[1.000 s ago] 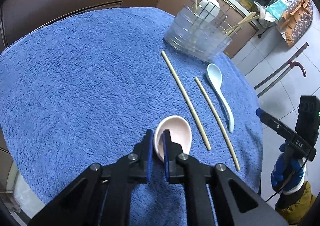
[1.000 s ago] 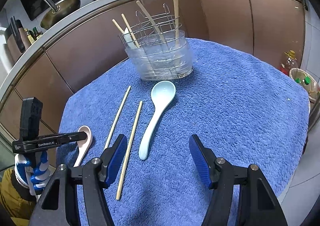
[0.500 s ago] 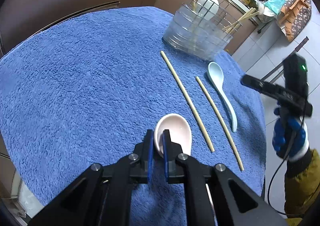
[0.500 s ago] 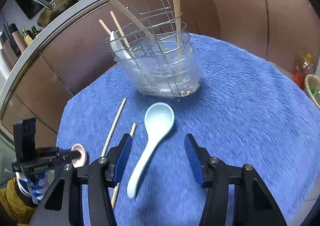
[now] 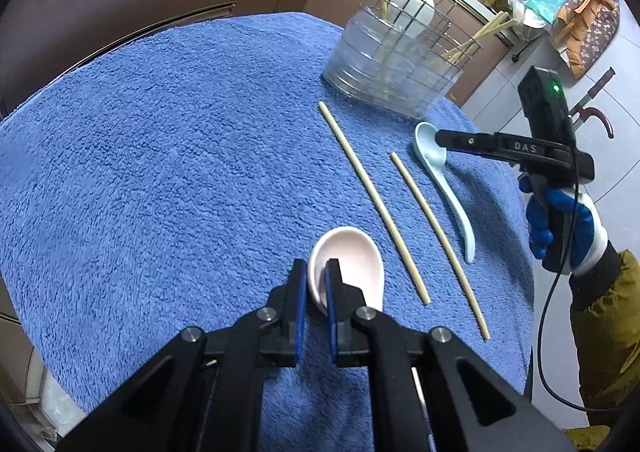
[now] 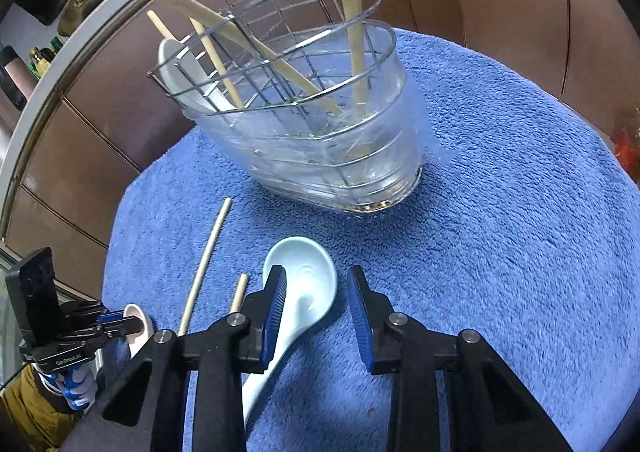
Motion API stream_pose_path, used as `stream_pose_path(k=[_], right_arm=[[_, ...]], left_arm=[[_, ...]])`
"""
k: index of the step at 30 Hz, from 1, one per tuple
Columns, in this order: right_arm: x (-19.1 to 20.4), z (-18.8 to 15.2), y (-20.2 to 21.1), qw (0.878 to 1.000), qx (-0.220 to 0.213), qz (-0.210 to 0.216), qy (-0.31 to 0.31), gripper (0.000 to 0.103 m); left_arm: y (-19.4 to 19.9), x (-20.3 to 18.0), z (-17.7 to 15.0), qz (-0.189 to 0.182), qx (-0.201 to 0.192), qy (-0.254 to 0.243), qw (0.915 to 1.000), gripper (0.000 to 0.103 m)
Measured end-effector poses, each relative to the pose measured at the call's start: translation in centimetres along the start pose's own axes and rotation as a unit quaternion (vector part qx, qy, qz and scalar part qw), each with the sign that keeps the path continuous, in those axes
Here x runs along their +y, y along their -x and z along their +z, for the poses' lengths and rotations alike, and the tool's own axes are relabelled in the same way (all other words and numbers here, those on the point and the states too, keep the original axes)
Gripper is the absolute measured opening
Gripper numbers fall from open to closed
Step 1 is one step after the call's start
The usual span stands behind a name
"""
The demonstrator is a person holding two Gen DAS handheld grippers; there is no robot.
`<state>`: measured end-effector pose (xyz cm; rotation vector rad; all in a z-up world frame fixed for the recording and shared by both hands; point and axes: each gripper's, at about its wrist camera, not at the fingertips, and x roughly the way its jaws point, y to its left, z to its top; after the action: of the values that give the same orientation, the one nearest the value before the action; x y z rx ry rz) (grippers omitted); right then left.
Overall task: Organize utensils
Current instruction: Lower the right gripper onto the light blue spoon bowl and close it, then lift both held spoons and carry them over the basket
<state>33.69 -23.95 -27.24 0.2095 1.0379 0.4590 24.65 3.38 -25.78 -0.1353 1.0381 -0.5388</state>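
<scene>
My left gripper is shut on the rim of a pink spoon, on the blue towel. A light blue spoon lies on the towel; my right gripper is open, its jaws on either side of the spoon's bowl. Two loose chopsticks lie between the two spoons. A clear utensil holder with a wire rack stands beyond, holding several chopsticks and a white spoon. The right gripper also shows in the left wrist view.
The towel covers a round table; its edge runs close to the light blue spoon. Brown cabinets curve behind the holder. A tiled floor with a cane lies beyond the table edge.
My right gripper has moved forward and down toward the holder, and its jaws now straddle the light blue spoon's bowl. My left gripper stays shut on the pink spoon.
</scene>
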Motion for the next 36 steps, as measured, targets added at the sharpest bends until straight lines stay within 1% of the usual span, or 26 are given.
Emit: stream_pose_path(k=[3,4,6,8,10,13,22,29,36], right_arm=[[-0.3,0.3,-0.3,1.000,0.009,0.004,0.002,0.029],[-0.2,0.4,-0.6,1.000,0.013,0.004,0.003,0.026],[-0.2,0.6,-1.1,1.000,0.019,0.001,0.006,0.024],[0.0,0.7,-1.3,1.000,0.022,0.001,0.006,0.016],[0.0,0.7,-1.4,1.000,0.023,0.004,0.007,0.012],[0.3,0.7,-1.6,0.999,0.029,-0.003,0.014,0.008],[2.2,0.2,-1.4,0.999,0.012,-0.021,0.021,0.007],[3.6,-0.8,0.0,0.999,-0.006,-0.030,0.026,0.007],[4.8,-2.5,1.8,0.999,-0.022,-0.032,0.027,0.007]], left_arm=[[0.0,-0.2,0.0,0.001,0.001,-0.001,1.0000,0.008],[-0.1,-0.2,0.1,0.002,0.001,-0.001,1.0000,0.008],[-0.1,-0.2,0.2,0.003,0.001,-0.003,1.0000,0.008],[-0.1,-0.1,0.1,0.004,0.002,-0.005,1.0000,0.008],[-0.1,-0.1,0.1,0.005,0.003,-0.007,1.0000,0.008],[-0.2,-0.2,0.2,0.007,0.004,-0.011,0.9999,0.008],[-0.1,-0.7,0.2,0.022,0.005,-0.019,0.9996,0.008],[0.3,-0.9,0.0,0.033,0.001,-0.018,0.9993,0.007],[1.8,-1.6,-0.5,0.042,-0.011,-0.018,0.9989,0.007]])
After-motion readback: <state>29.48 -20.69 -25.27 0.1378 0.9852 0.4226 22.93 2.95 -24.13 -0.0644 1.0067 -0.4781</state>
